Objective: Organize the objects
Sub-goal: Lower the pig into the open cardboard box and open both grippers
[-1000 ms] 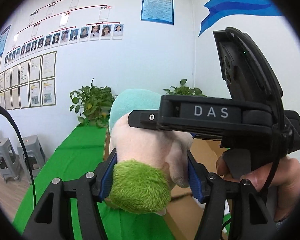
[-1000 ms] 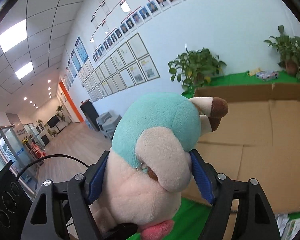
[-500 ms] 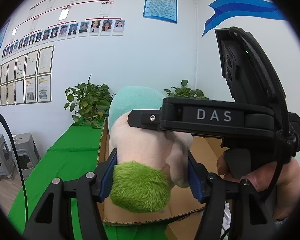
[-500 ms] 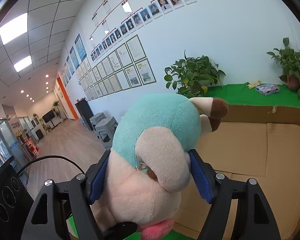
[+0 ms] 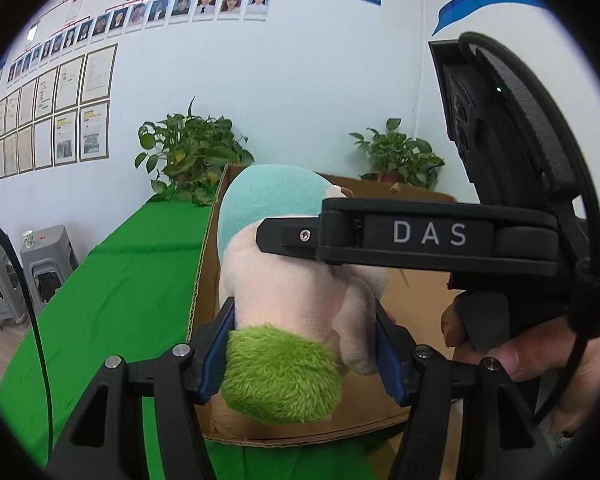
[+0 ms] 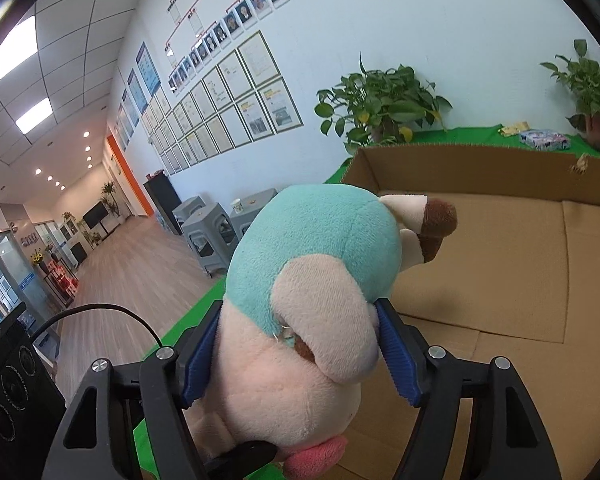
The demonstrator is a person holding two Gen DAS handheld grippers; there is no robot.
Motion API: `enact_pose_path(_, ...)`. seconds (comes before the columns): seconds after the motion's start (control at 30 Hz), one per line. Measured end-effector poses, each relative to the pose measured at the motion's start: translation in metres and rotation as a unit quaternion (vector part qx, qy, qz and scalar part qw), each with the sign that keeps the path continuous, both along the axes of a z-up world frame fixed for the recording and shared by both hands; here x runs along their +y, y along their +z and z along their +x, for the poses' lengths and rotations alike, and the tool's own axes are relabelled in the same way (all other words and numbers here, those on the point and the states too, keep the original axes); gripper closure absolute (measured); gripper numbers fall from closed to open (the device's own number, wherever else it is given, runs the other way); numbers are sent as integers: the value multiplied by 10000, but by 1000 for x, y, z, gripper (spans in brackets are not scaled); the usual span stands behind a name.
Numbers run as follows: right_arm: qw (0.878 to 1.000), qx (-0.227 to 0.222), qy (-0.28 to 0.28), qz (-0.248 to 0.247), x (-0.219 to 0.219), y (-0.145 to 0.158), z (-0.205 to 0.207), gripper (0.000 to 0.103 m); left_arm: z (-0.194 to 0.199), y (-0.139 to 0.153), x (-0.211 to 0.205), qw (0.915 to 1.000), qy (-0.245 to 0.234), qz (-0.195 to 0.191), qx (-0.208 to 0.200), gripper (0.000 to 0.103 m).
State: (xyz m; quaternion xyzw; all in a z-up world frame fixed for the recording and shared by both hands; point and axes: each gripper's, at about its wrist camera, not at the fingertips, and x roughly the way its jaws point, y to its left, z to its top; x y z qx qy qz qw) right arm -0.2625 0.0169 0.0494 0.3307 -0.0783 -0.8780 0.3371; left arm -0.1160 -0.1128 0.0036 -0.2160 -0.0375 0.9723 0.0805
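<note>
Between both grippers' pads, the plush toy point(image 5: 296, 300) sits clamped.

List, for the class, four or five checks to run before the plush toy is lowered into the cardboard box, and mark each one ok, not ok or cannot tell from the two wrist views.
1. Left gripper shut on the plush toy, blue pads pressing both sides: ok.
2. Right gripper shut on the same toy: ok.
3. Cardboard box open at the top, its inner walls and floor showing: ok.
4. Toy above the box opening: cannot tell; the box lies behind and below it, but depth is unclear.
5. Box floor directly under the toy free of other things: cannot tell; the toy hides it.
</note>
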Motion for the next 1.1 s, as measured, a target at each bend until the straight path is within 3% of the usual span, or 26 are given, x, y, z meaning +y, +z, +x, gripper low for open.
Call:
enact_pose_path(0.2,9996,-298,-7,14,-14,-39,-31,33,-13,-17,-5,9991,170,-126,-378,41)
enact_pose_path(0.43,9987,-457,-205,135,-22,-73,-52,33,7,-16,-7,9980,227,-440,-387,40)
enact_pose_path(0.6,9987,-432,-160,205,-37,-77,-56,30,8,-16,-23,9978,243,-215,-584,40)
enact_pose_path(0.77,9975,-678,-92,184,-42,-86,-57,19,-8,-35,-40,9925,102,164,-1210,40)
enact_pose_path(0.83,9968,-779,-77,128,-38,-88,-60,17,-12,-39,-41,9914,24,247,-1283,35)
enact_pose_path(1.1,9953,-935,-120,219,-43,-91,-71,13,-14,-46,-25,9912,-64,-51,-1324,34)
